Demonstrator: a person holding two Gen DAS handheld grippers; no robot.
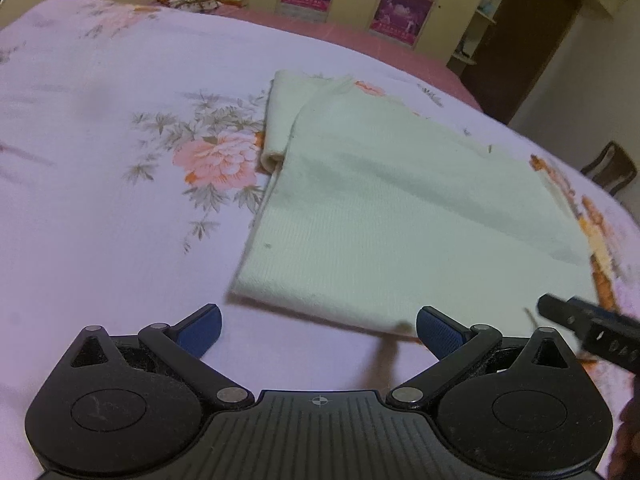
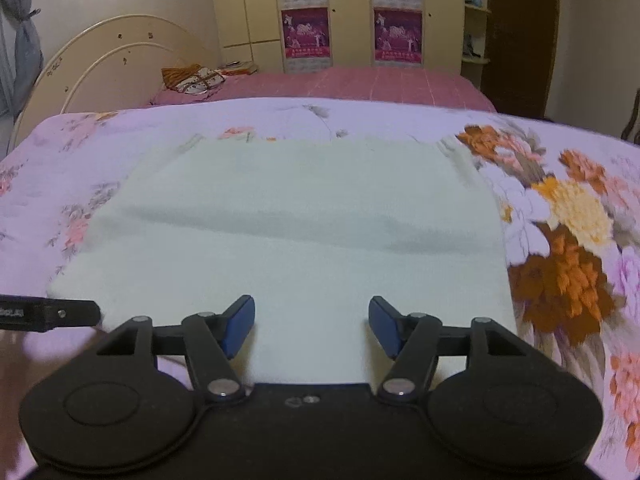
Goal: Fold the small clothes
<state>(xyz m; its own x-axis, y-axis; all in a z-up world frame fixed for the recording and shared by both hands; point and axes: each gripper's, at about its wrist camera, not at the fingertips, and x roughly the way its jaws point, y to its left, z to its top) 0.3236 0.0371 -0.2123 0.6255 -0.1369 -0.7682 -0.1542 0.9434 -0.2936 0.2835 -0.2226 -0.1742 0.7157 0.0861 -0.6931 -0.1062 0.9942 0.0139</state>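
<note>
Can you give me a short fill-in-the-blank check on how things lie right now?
1. The pale green garment lies on a bedspread printed with ____.
2. The right hand-held gripper has its jaws ____, above the garment.
3. The left hand-held gripper holds ____.
4. The posters on the wardrobe are ____ in colour.

Missing words: flowers; open; nothing; pink

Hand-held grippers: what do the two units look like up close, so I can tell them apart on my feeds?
They look nearly identical. The left hand-held gripper has a matte black body with round side discs, silver pivot pins, blue textured finger pads, a ribbed centre plate and a small crosshair mark. The right hand-held gripper has the same black linkages and blue pads, but a smooth centre plate. No cables or sleeves show.
</note>
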